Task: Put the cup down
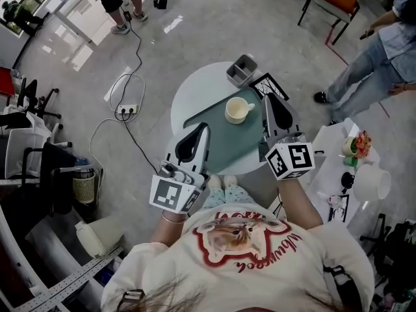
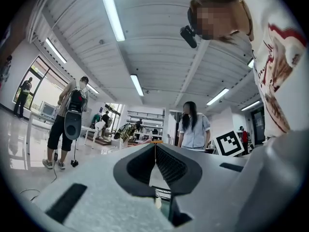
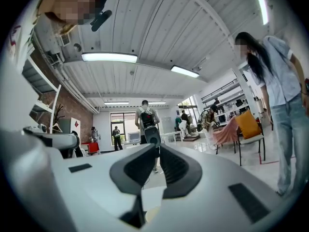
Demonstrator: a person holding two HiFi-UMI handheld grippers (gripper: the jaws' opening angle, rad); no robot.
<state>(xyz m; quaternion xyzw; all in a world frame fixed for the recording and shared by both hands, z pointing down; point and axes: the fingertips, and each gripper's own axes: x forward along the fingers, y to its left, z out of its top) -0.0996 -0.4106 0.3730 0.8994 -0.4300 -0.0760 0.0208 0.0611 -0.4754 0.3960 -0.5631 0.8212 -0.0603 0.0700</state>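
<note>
A cream cup (image 1: 237,110) with a handle stands upright on a green mat (image 1: 218,142) on the round white table (image 1: 192,91). Neither gripper holds it. My left gripper (image 1: 203,128) hovers over the mat's near left corner, jaws shut on nothing. My right gripper (image 1: 266,99) sits just right of the cup, apart from it, also shut and empty. Both gripper views tilt up towards the ceiling and room. There the left gripper (image 2: 155,146) and right gripper (image 3: 158,146) show their tips meeting. The cup cannot be made out in those views.
A grey box (image 1: 242,70) and a black-and-white marker card (image 1: 268,85) lie at the table's far edge. A white side table (image 1: 335,161) with small items stands at the right. A power strip (image 1: 127,110) with cables lies on the floor to the left. People stand around.
</note>
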